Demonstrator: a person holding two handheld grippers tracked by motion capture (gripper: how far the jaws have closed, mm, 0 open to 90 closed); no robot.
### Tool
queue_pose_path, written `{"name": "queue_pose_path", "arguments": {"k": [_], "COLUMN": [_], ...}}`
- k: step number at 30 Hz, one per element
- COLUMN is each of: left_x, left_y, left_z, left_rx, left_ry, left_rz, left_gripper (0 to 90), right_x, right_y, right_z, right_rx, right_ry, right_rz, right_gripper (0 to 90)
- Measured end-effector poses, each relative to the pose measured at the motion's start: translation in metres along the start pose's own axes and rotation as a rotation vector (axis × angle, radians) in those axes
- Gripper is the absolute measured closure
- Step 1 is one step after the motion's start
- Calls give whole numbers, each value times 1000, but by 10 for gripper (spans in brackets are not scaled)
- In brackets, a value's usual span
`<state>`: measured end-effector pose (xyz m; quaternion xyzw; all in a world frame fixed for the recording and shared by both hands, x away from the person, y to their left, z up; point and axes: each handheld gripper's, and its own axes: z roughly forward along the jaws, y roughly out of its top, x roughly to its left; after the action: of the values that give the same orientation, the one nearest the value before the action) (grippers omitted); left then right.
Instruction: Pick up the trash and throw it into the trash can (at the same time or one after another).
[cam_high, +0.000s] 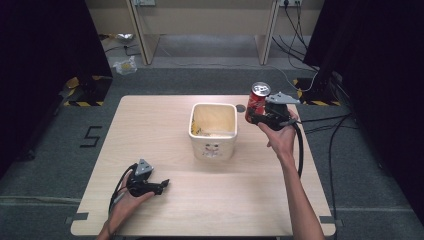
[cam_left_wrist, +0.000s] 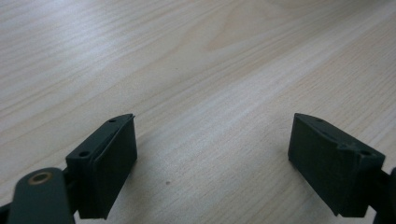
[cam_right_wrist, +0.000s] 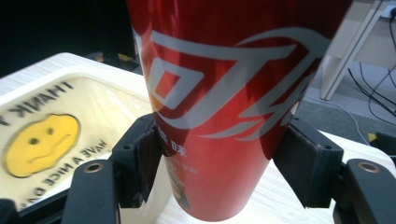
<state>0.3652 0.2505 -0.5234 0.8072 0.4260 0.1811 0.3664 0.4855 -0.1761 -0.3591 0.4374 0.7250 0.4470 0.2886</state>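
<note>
A red soda can (cam_high: 257, 101) with a silver top hangs in the air just right of a cream square tub (cam_high: 213, 131), held upright by my right gripper (cam_high: 261, 116), which is shut on it. In the right gripper view both black pads press on the can (cam_right_wrist: 224, 107) low on its sides, and my right gripper (cam_right_wrist: 219, 161) is above the tub's edge. The tub's inner wall (cam_right_wrist: 42, 130) bears a yellow smiley face and black lettering. My left gripper (cam_high: 165, 184) rests near the table's front left, jaws wide apart. Bare wood lies between the jaws of my left gripper (cam_left_wrist: 212, 163).
The light wooden table (cam_high: 165, 210) ends close behind the tub and just right of the can. A small dark round mark (cam_high: 241, 108) sits on the table behind the tub. Cables (cam_high: 320, 125) trail over the grey floor at right. Desk legs stand at the back.
</note>
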Motion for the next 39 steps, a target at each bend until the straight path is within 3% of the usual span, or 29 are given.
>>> {"name": "queue_pose_path", "arguments": {"k": [11, 22, 39], "left_x": [0, 0, 0], "left_y": [0, 0, 0], "left_z": [0, 0, 0], "left_rx": [0, 0, 0], "left_ry": [0, 0, 0], "left_rz": [0, 0, 0], "left_gripper": [147, 146, 147], "right_x": [12, 31, 64], "right_y": [17, 31, 30], "right_z": [-12, -20, 11], "right_rx": [-7, -40, 9], "right_ry": [17, 83, 192], "right_rz": [-26, -49, -69], "right_gripper": [344, 343, 343]}}
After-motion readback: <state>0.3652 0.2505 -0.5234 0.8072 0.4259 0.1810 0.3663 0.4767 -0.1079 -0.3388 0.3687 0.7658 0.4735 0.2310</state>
